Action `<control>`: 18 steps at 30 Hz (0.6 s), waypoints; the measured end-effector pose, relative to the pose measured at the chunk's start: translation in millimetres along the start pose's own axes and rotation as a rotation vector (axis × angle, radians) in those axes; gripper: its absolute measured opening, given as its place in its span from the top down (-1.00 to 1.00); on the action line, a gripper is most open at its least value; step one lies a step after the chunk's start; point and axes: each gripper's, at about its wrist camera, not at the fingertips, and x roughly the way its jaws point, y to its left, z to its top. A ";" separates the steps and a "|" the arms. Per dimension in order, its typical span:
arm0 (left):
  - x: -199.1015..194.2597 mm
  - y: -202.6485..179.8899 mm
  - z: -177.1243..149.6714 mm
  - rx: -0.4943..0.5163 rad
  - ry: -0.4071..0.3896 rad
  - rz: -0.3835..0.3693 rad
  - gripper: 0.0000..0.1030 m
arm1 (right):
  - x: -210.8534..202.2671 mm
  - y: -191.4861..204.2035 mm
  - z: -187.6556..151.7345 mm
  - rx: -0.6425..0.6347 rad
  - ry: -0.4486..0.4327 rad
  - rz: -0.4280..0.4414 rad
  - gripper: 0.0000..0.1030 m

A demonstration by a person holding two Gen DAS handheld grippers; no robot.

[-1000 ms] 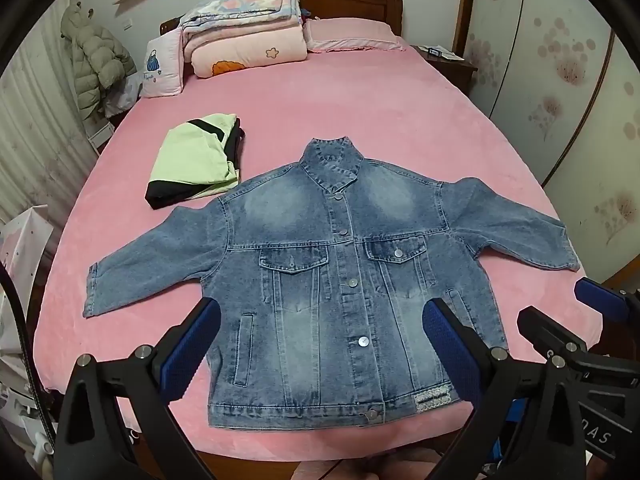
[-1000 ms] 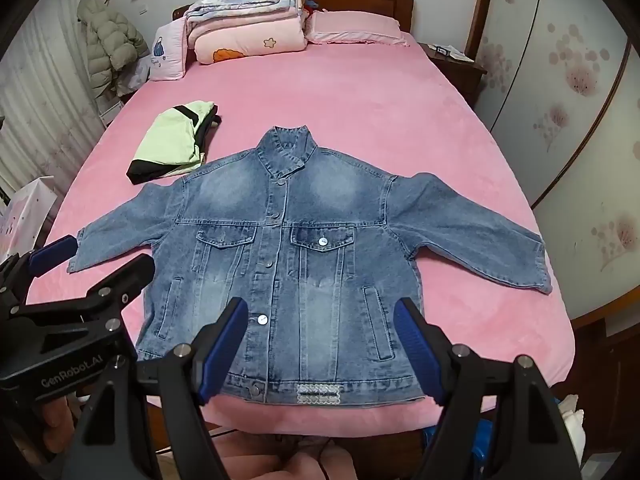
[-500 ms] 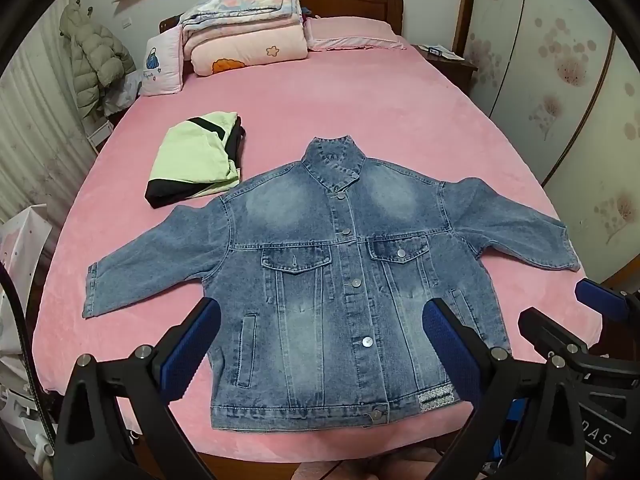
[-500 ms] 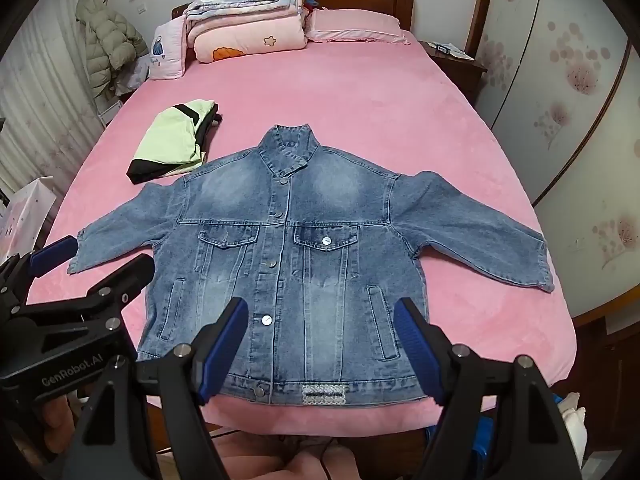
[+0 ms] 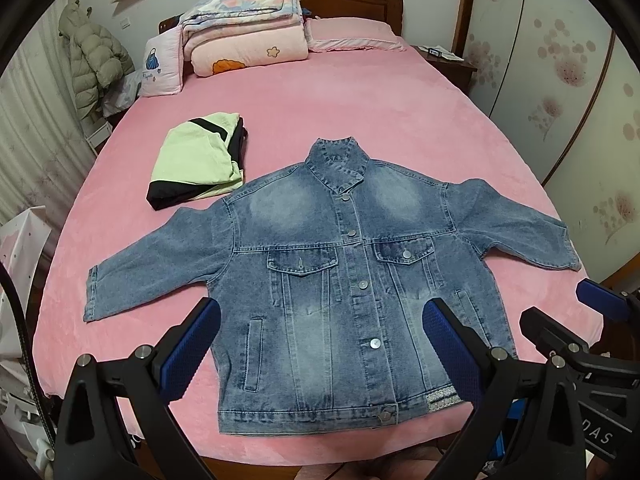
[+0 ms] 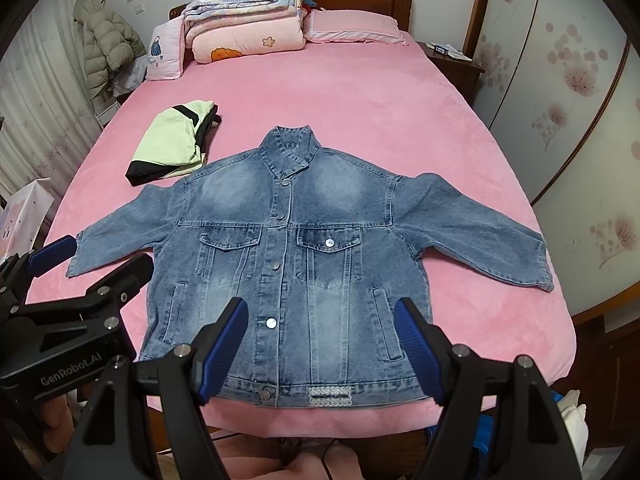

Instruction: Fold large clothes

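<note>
Left gripper (image 5: 320, 344): blue-padded fingers (image 5: 188, 346) spread wide, holding nothing, poised above the jacket's lower hem at the foot of the bed.

Right gripper (image 6: 320, 344): fingers likewise spread apart and empty, hovering over the hem just beside the left gripper; its blue pads (image 6: 416, 350) frame the lower front panel.

Denim jacket (image 5: 352, 280): faded blue, laid flat and face up on the near half of the bed, buttoned, collar pointing toward the headboard, both sleeves spread outward, hem along the bed's near edge.

Bed (image 5: 360, 100): covered in a pink plush sheet.

Folded green-and-black garment (image 5: 198, 160): on the sheet, just beyond the jacket's left-hand shoulder.

Stack of folded quilts (image 5: 244, 32): at the headboard, with a pink pillow (image 5: 352, 34) beside it.

Puffer coat (image 5: 96, 64): hanging at the far left wall.
</note>
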 end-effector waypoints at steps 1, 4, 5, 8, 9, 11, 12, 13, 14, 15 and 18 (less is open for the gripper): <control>-0.1 7.3 2.1 0.001 0.002 -0.004 -0.95 | 0.1 1.0 0.4 0.001 0.001 0.000 -0.47; 0.0 7.7 1.7 -0.001 0.002 -0.006 -0.95 | 4.3 5.3 -2.2 0.004 0.005 0.001 -0.47; 0.1 7.7 1.6 -0.001 0.003 -0.006 -0.95 | 4.7 6.6 -2.2 0.004 0.005 0.001 -0.47; 2.2 10.8 0.7 0.005 0.010 -0.011 -0.95 | 6.9 8.4 -2.2 0.004 0.008 0.001 -0.47; 2.6 12.1 0.9 0.008 0.012 -0.013 -0.95 | 7.2 9.2 -3.0 0.005 0.009 0.001 -0.47; 2.4 14.9 1.3 0.014 0.011 -0.015 -0.95 | 8.3 10.4 -3.7 0.010 0.009 0.002 -0.47; 2.8 15.4 1.2 0.017 0.011 -0.017 -0.95 | 8.7 11.1 -3.9 0.013 0.010 0.002 -0.47; 2.4 15.8 0.8 0.020 0.010 -0.017 -0.95 | 9.0 11.5 -4.1 0.017 0.010 0.003 -0.47; 2.5 15.6 1.1 0.019 0.010 -0.016 -0.95 | 9.3 11.4 -4.4 0.022 0.010 0.006 -0.47; 2.4 15.9 1.3 0.020 0.010 -0.017 -0.95 | 10.1 10.7 -4.9 0.026 0.010 0.006 -0.47; 2.2 14.9 3.0 0.027 0.010 -0.016 -0.95 | 12.0 8.8 -6.4 0.040 0.012 0.009 -0.47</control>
